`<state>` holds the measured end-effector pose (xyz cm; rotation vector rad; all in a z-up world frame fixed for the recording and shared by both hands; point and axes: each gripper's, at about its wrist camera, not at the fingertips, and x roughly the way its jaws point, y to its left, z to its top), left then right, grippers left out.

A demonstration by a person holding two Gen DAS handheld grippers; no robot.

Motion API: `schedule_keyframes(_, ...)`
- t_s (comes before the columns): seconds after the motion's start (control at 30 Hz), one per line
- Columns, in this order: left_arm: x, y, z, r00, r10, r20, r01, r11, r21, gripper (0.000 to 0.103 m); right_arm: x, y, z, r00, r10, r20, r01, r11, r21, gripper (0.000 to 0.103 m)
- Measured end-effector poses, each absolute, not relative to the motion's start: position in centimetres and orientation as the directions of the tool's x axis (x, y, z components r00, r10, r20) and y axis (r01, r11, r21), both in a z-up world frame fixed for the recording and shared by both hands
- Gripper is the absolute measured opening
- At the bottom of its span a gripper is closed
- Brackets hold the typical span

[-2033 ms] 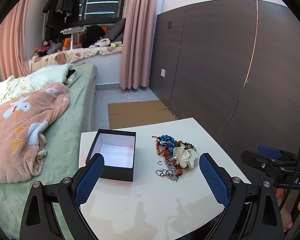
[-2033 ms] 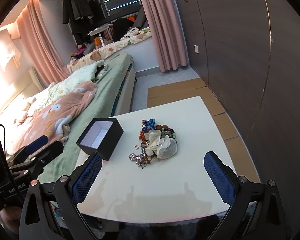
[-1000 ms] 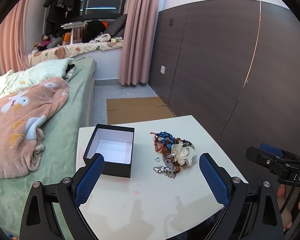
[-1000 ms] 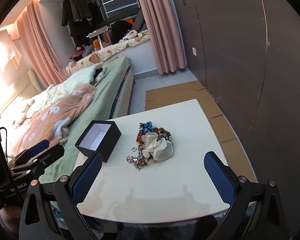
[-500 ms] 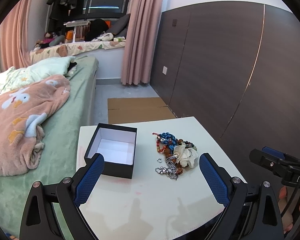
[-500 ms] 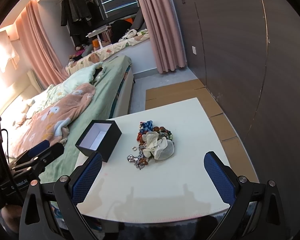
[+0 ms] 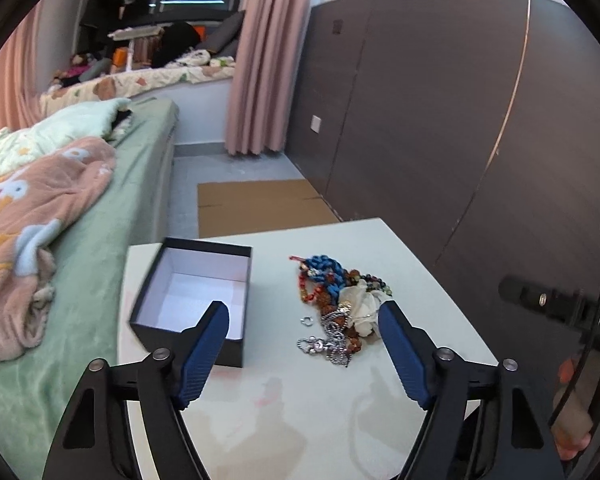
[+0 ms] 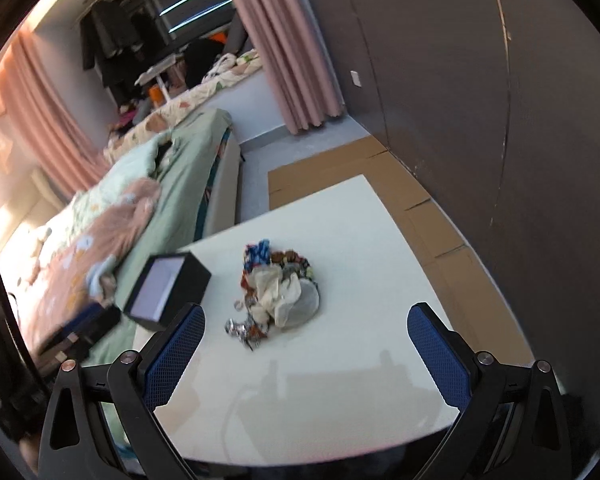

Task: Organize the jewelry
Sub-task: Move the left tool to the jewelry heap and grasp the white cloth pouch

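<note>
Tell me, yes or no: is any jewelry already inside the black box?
No. In the left wrist view the black box shows only its bare white lining, while the jewelry pile lies beside it on the white table.

Both grippers tilted downward, fingers apart, nothing held.

The left gripper (image 7: 303,354) angles down, its blue-padded fingers (image 7: 204,350) closing with only air between them. The right gripper (image 8: 306,354) also angles down, its fingers (image 8: 436,346) spread wide and gripping nothing. In the left wrist view the right gripper's black body shows at the right edge, with the person's hand (image 7: 580,412) wrapped around its handle below. The right wrist view is blurred.
</note>
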<state>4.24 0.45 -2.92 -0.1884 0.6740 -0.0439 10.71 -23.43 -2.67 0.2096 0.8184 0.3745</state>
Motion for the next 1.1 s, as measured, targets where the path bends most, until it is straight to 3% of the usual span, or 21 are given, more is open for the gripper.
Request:
schedule_keyframes(0.3,7.6,-1.7,-4.9,0.753,-0.185,-0.632,0.083,0.979,-0.188,0.071,14.4,-24.9,-3.9,0.609,0.36,-0.707,-0.089,0.916,0.39,0.102)
schedule_keyframes(0.5,10.7,-3.6,-7.3,0.678,-0.25,-0.692,0.129,0.966,-0.223,0.057,16.4,-26.4,-5.0,0.599,0.342,-0.724,0.023,0.897,0.442,0.102)
schedule_keyframes(0.63,11.6,-5.1,-8.3,0.631,-0.306,-0.713,0.155,0.95,-0.27,0.057,16.8,-26.9,-5.7,0.582,0.364,-0.727,0.059,0.873,0.484,0.102)
schedule_keyframes(0.97,13.0,-6.5,-11.1,0.554,-0.303,-0.775,0.118,0.95,-0.288,0.056,17.3,-26.7,-6.2,0.55,0.388,-0.74,0.052,0.868,0.494,0.102)
schedule_keyframes(1.07,13.1,-6.6,-11.5,0.574,-0.255,-0.778,0.089,0.964,-0.25,0.038,17.5,-26.8,-6.3,0.546,0.395,-0.739,0.05,0.865,0.499,0.102)
schedule_keyframes(1.1,13.0,-6.6,-11.5,0.579,-0.242,-0.778,0.086,0.968,-0.237,0.028,17.5,-26.8,-6.3,0.544,0.397,-0.739,0.049,0.864,0.5,0.102)
